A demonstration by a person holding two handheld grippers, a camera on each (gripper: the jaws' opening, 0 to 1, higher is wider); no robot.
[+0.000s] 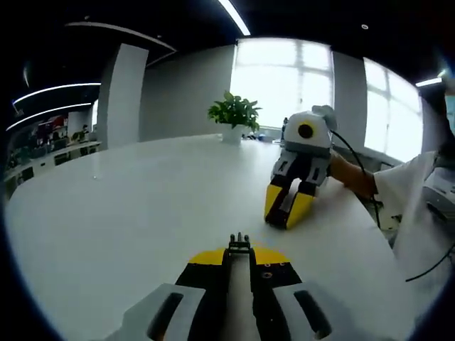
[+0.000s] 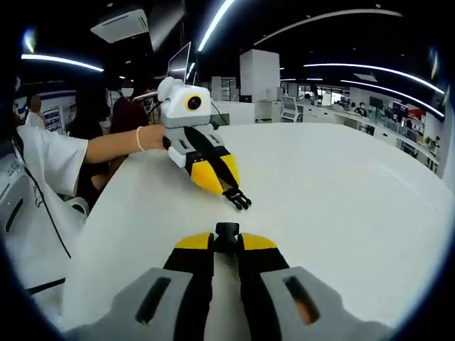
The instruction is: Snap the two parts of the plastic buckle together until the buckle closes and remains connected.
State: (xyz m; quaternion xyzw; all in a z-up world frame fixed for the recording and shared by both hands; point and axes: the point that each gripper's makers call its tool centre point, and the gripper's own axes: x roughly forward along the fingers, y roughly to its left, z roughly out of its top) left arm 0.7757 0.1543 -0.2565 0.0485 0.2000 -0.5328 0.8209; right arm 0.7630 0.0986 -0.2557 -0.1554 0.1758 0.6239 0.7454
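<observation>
The left gripper (image 1: 239, 250) lay low over the white table (image 1: 128, 213), its jaws drawn together on a small black buckle piece (image 1: 239, 244) that poked out from the yellow tips at the near edge of the left gripper view. In the right gripper view that same gripper came in from the left, slanting down toward the table, and the pronged buckle piece (image 2: 238, 198) stuck out from its tip, just above the tabletop.

The right gripper (image 2: 227, 241) was clamped as well, its jaws pressed on the other black buckle piece (image 2: 227, 232), which showed between the yellow tips. The two halves sat near each other but apart, a strip of bare table between them.

In the left gripper view the right gripper (image 1: 288, 210) came in at far right, tilted steeply with its yellow tips down at the table. A bare forearm (image 1: 352, 176) reached out behind it from a white sleeve (image 1: 405, 188). In the right gripper view a hand (image 2: 151, 136) wrapped the back of the left gripper, the forearm running level from a white sleeve (image 2: 46, 158) at the left.

A potted plant (image 1: 234, 115) stood at the far side of the table, before a bright window (image 1: 284, 82).
</observation>
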